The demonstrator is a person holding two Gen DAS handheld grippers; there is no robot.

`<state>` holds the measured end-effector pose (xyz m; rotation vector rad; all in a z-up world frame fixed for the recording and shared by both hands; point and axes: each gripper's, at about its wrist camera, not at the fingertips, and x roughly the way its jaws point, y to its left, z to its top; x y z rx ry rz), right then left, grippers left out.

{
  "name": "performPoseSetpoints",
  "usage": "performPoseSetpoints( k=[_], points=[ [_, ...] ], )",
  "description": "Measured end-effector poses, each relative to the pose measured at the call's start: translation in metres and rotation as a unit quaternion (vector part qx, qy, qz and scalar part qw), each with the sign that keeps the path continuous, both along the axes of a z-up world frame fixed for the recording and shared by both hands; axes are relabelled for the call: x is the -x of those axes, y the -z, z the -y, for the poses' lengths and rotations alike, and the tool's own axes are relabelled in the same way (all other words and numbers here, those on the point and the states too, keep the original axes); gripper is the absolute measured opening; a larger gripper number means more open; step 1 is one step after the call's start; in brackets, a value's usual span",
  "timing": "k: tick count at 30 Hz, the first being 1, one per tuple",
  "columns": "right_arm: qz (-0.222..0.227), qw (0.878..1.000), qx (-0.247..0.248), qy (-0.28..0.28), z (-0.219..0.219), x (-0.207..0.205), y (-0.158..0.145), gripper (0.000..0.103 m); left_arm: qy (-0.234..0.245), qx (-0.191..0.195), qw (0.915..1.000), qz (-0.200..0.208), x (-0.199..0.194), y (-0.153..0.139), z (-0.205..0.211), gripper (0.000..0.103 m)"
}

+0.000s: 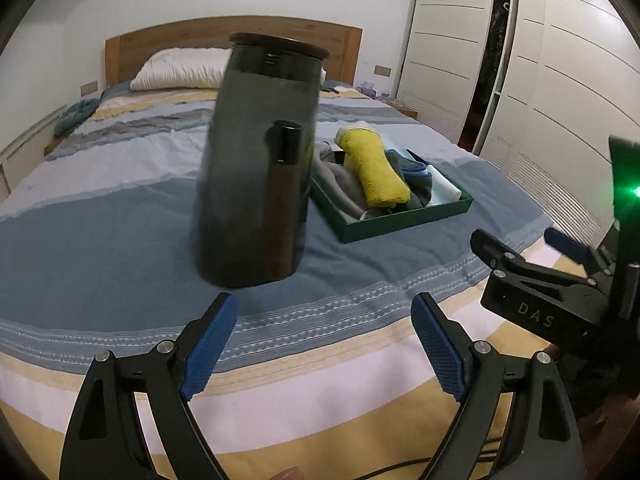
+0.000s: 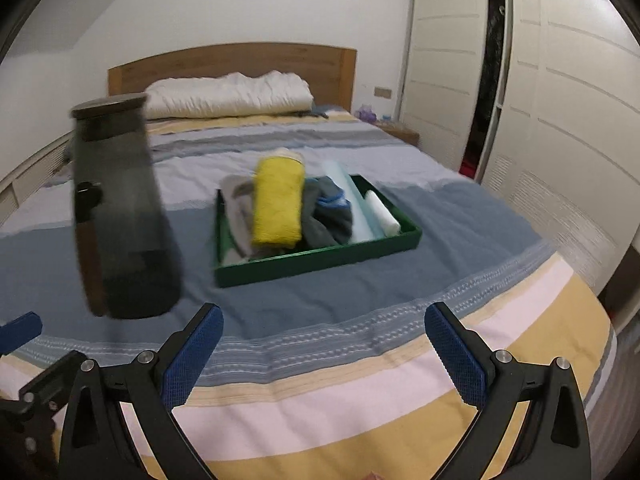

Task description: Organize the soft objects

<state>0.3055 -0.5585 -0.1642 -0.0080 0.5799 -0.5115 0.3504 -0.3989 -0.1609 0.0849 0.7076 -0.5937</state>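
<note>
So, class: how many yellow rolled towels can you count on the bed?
1. The yellow rolled towel lies in the green tray, on top of the grey cloths. Others may be hidden underneath.

Both cameras ride low at the foot of the bed [image 1: 120,208], each looking forward and somewhat downward along its own blue-padded fingers toward the wooden headboard [image 2: 240,60]. The left wrist view sits close behind the dark jar [image 1: 256,168], with the right gripper [image 1: 532,256] at its right edge. Both share the jar, the green tray [image 2: 320,264] and the wardrobe [image 2: 560,80]; the right view looks straighter at the tray.
</note>
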Motion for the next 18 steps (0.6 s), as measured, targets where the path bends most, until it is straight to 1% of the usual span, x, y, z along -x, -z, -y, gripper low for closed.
performPoseSetpoints(
  k=[2,5,7,10,14,16,18],
  points=[
    [0.008,1.000,0.012,-0.011,-0.015,0.004,-0.003,0.103,-0.004,0.000,1.0000,0.007,-0.001,0.000,-0.005,0.085],
    [0.016,1.000,0.019,-0.016,-0.024,0.008,-0.006,0.103,-0.008,0.003,0.9998,0.017,-0.002,-0.001,-0.014,0.085],
    [0.021,0.999,0.026,-0.013,-0.029,0.013,-0.010,0.103,-0.011,0.006,0.9998,0.018,-0.002,-0.004,-0.019,0.085],
    [0.019,0.999,0.023,-0.011,-0.037,0.024,-0.020,0.103,-0.013,0.006,0.9996,0.025,0.007,-0.015,-0.029,0.085],
    [0.015,0.999,0.024,-0.014,-0.060,0.054,-0.047,0.103,-0.018,-0.006,0.9985,0.051,0.036,-0.041,-0.053,0.085],
    [0.013,0.999,0.038,-0.023,-0.081,0.078,-0.065,0.103,-0.020,-0.008,0.9975,0.068,0.061,-0.058,-0.072,0.085],
    [0.015,0.998,0.035,-0.040,-0.099,0.098,-0.077,0.103,-0.025,-0.013,0.9960,0.085,0.086,-0.074,-0.091,0.085]
  ],
)
